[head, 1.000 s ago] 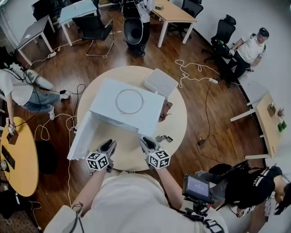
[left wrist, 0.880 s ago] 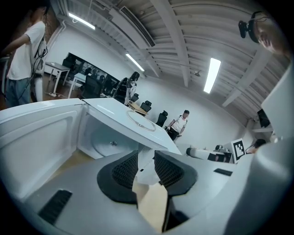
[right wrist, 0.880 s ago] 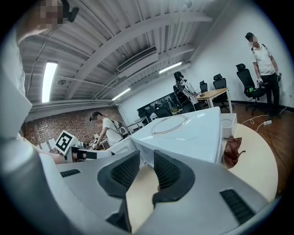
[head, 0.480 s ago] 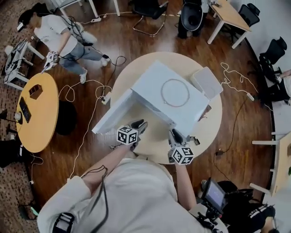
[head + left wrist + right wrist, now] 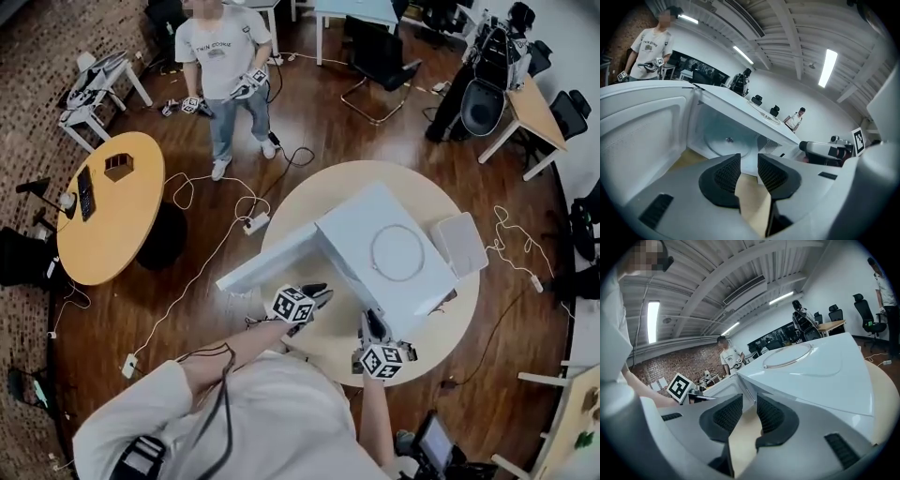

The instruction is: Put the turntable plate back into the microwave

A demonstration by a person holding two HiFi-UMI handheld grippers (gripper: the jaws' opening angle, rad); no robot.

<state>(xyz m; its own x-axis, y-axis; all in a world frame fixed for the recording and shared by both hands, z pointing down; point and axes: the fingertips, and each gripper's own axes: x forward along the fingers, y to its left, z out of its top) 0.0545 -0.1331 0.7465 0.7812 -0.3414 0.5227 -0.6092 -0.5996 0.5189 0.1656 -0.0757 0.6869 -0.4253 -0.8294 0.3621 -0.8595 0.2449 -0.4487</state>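
Note:
The white microwave [image 5: 349, 228] stands on a round table with its door [image 5: 267, 261] swung open to the left. The clear glass turntable plate [image 5: 398, 251] lies on the microwave's top and also shows in the right gripper view as the plate [image 5: 787, 356]. My left gripper [image 5: 317, 292] is at the open cavity. It looks in at the cavity floor and hub [image 5: 729, 139], and the left gripper [image 5: 749, 161] stands open with nothing between its jaws. My right gripper [image 5: 370, 322] is by the microwave's front right corner. The right gripper [image 5: 749, 404] is open and holds nothing.
A white flat box [image 5: 459, 244] lies on the table behind the microwave. A person [image 5: 225, 56] stands further off, holding grippers. A yellow round table [image 5: 108, 206] is on the left. Cables and a power strip [image 5: 255, 223] lie on the wooden floor. Office chairs [image 5: 375, 56] stand behind.
The head view has swung round to the left. Both grippers have come closer to the microwave's front, the left one lower at the open cavity. Their jaws stand as before.

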